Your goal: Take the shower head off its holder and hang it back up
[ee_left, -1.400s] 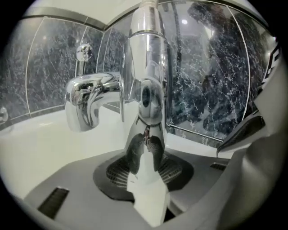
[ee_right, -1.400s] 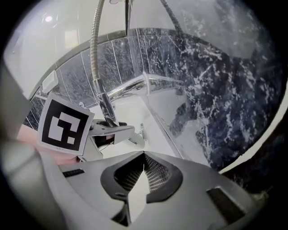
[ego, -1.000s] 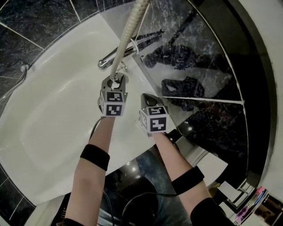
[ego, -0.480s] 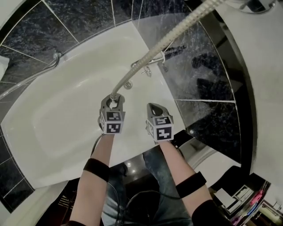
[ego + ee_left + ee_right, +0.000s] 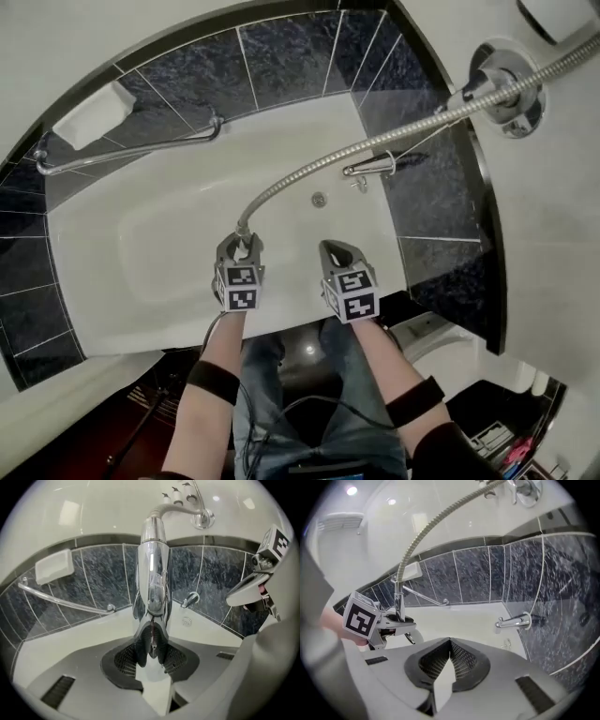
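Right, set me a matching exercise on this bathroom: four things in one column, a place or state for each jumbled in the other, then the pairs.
Things:
1. shower head
2. right gripper
3. grab bar
4. bathtub spout

Place or state:
A. shut, with nothing in it
B. mounted just above the drain
C. clamped in the left gripper
D. running below the white soap dish

Pairs: 1-C, 2-A, 3-D, 4-B.
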